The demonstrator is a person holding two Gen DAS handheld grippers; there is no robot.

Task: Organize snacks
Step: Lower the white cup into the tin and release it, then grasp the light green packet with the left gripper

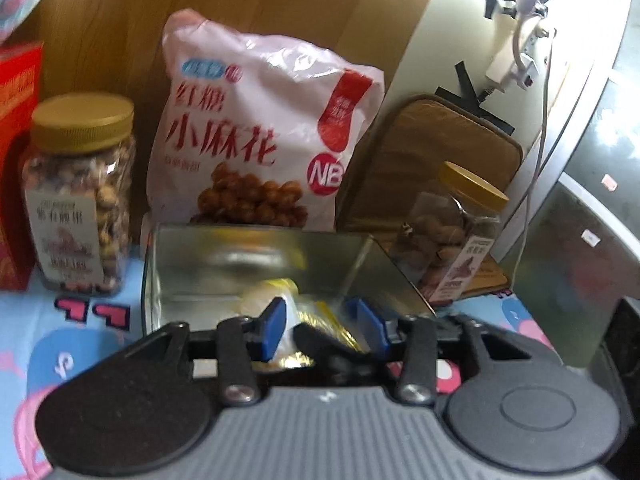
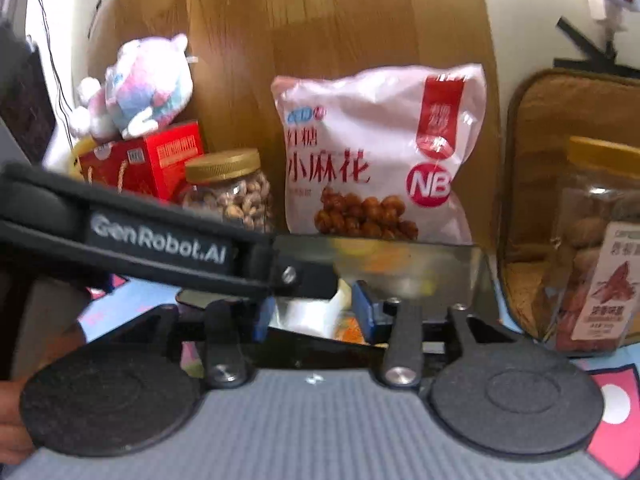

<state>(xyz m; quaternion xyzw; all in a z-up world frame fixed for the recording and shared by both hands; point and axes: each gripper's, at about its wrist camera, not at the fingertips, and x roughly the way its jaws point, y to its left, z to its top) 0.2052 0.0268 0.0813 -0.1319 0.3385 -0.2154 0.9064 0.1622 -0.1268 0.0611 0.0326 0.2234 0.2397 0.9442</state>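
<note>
pink bag: "小麻花", "NB" | left gripper fingers apart | right gripper fingers apart

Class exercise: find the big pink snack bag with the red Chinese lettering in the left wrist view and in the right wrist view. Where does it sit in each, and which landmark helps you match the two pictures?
Left wrist: pink snack bag stands upper centre, behind the metal tin.
Right wrist: the bag stands centre-right, behind the same tin.
Shared landmark: the gold-lidded nut jar, left of the bag in both.

We are looking low and close from both wrists toward twelve o'clock, sharing the tin, pink bag and jars.
</note>
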